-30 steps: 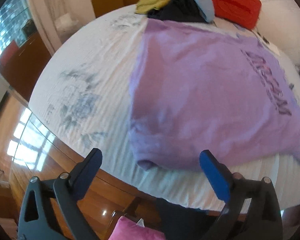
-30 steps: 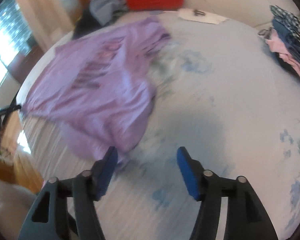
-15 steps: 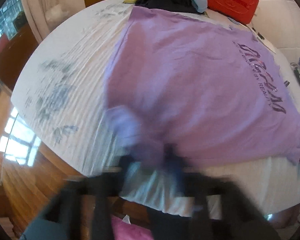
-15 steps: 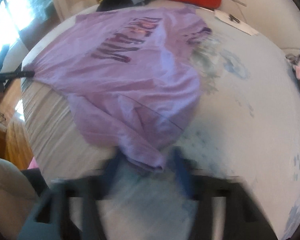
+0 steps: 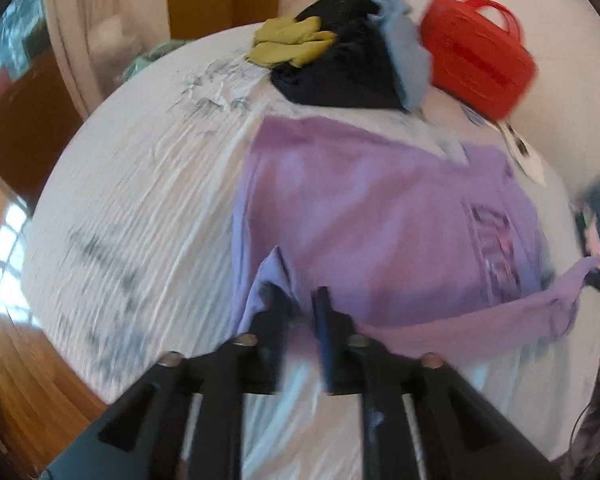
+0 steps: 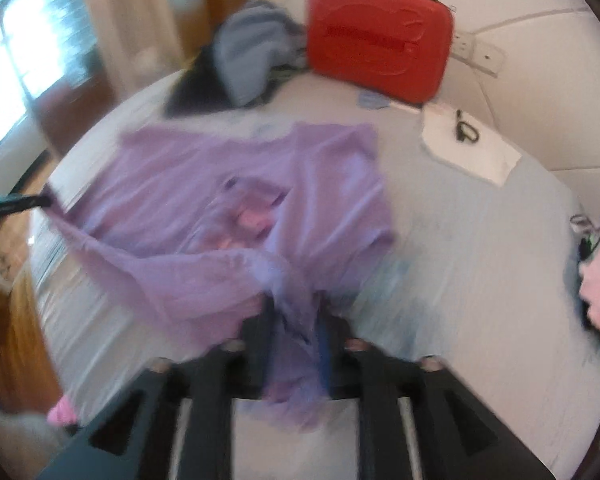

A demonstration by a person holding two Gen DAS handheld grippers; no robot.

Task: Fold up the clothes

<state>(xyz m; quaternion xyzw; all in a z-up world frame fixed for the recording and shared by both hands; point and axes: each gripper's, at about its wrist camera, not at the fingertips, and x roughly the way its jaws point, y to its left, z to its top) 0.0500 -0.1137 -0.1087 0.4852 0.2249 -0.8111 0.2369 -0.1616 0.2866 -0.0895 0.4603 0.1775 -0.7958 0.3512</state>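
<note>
Both tongs are clamped on the purple t-shirt here. In the left wrist view, the left gripper sits bottom centre with its blue-padded fingers pinched nearly together on a bunched corner of the hem. The soft cotton stretches off toward the right edge of the frame in a taut lifted band. The right gripper, bottom centre of its own view, has a crumpled wad of the same fabric squeezed between its fingers, some hanging below them.

The rest of the shirt lies mid-frame on the bed, whose white cover is crinkly and ribbed with faded grey-blue flower prints. The dark chest print is partly folded over and blurry.

At the top: a hard, glossy red case with a moulded handle, beside a floppy heap of dark, grey-blue and mustard clothes.
</note>
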